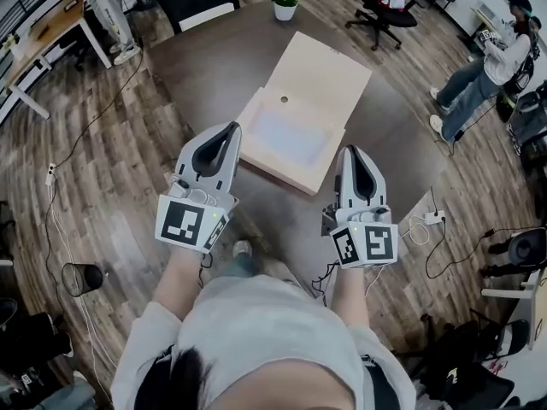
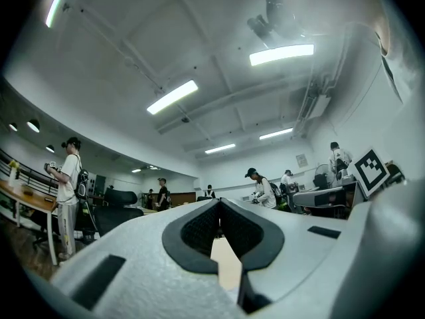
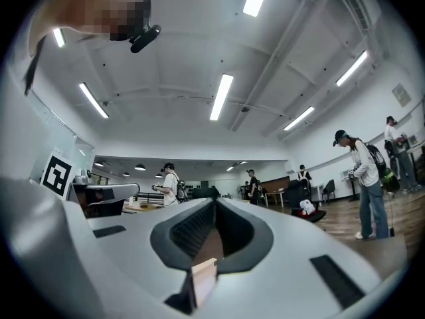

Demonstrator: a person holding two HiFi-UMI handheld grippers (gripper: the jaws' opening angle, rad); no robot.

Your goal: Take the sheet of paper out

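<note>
- Now standing at the near edge of the dark brown round table (image 1: 214,67), presumably so that both tools can reach its middle without leaning.
- Facing the pale beige flat box (image 1: 329,71), cardboard or thin wood, lying near the table's centre. Its lid is already thrown back away from the person, leaving the shallow tray open from above.
- Looking down on the white sheet of paper (image 1: 291,137) lying flat inside that tray, not yet lifted. Being thin and flush with the bottom, it is likely needing one edge raised before any pulling.
- Holding the grey left gripper (image 1: 232,129) near the box's near left corner, jaws closed tip to tip on nothing. Only a strip of pale box is showing through the gap behind the tips, and contact with the box cannot be told.
- Holding the grey right gripper (image 1: 353,150) near the near right corner, likewise closed and empty. Flanking the box this way is probably for steadying it with one tool and pinching the sheet with the other, which is calling for at least one pair of jaws to open first.
- Leaving the small green plant (image 1: 285,2) in its white pot at the far edge, well apart from the work.
</note>
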